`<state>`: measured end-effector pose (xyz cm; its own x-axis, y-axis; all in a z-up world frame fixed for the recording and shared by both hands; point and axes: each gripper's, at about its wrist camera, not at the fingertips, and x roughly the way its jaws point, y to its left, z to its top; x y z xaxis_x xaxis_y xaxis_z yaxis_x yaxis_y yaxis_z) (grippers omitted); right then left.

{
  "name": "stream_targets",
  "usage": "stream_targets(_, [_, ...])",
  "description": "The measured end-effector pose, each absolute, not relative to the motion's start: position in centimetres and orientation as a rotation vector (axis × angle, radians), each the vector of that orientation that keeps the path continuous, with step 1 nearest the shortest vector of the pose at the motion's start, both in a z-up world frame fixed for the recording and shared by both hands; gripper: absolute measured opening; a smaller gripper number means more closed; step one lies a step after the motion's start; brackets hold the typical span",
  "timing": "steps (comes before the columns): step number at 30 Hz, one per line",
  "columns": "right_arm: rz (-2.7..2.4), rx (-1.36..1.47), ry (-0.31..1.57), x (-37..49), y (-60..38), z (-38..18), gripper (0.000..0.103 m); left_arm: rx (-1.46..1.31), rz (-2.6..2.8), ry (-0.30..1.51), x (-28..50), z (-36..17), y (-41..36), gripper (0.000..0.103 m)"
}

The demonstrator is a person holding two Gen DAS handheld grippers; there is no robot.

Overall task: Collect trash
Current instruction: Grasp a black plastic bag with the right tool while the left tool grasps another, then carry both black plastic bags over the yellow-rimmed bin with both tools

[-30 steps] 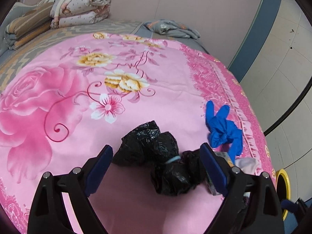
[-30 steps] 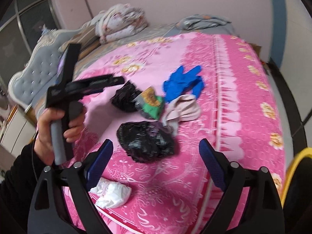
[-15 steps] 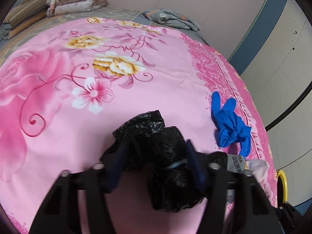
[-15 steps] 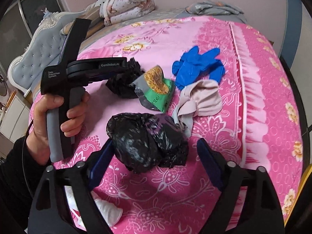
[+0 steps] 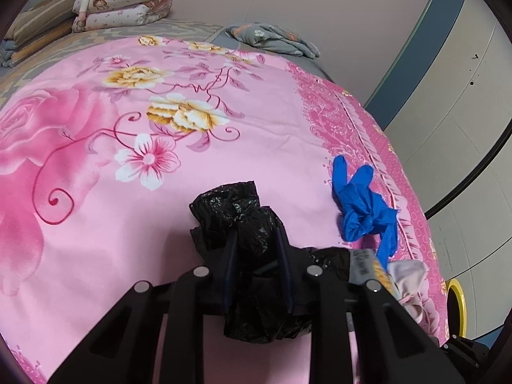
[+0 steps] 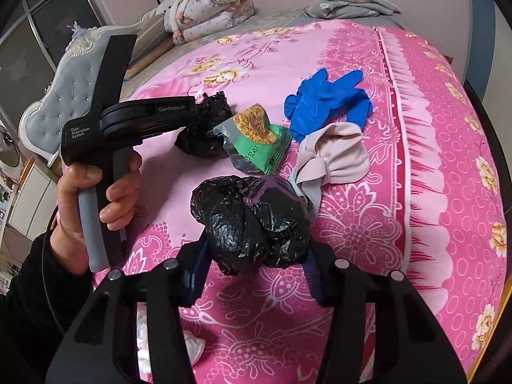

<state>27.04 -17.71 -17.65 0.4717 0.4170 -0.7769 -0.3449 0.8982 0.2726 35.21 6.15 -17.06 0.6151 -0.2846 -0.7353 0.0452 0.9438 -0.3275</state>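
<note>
Left gripper (image 5: 256,246): your jaws are pinched narrow on the far black bag (image 5: 238,224), a crumpled wad lying mid-bed on the pink floral bedspread (image 5: 128,192). Right gripper (image 6: 256,265): jaws have just been closing, w/ the near black bag (image 6: 252,220) between them; both pads look to touch its sides, so you seem to have a light hold on a bulky wad near the bed's front edge.

Risks, as judged from here:
- Thin film may slip or tear if you lift fast; the left grip catches only part of the wad, so loose folds could trail and drag the snack wrapper (image 6: 256,140) lying just beside it.
- The right bag's far side rests against the beige cloth (image 6: 332,156); a lift could snag it & pull it along. Whether that cloth counts as trash is unclear.
- The right bag bulges past the pads; a weak squeeze could let it roll out toward the bed edge.
- Bedspread fabric could get nipped w/ the left bag, since the tips sit low.

Hard to make out:
- Left fingertips are buried in black film; actual contact pts not visible.
- Bag contents unknown.
- White crumpled tissue (image 6: 192,348) is mostly hidden behind the right gripper body.
- Blue glove (image 6: 323,102): one or a pair, can't tell.
- A yellow rim (image 5: 460,307) at the left view's edge may be a bin; cut off.
</note>
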Motion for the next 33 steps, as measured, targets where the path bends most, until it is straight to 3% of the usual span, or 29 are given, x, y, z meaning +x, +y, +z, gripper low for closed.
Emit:
stream_targets(20, [0.355,0.196,0.821,20.9,-24.4,-10.9,0.048,-0.284,-0.169,0.800,29.4,-10.8,7.0,0.022])
stream_targets(33, [0.267,0.265,0.706,16.8,-30.2,-6.6,0.048,-0.203,-0.237,0.727,25.9,-5.9,1.6,0.022])
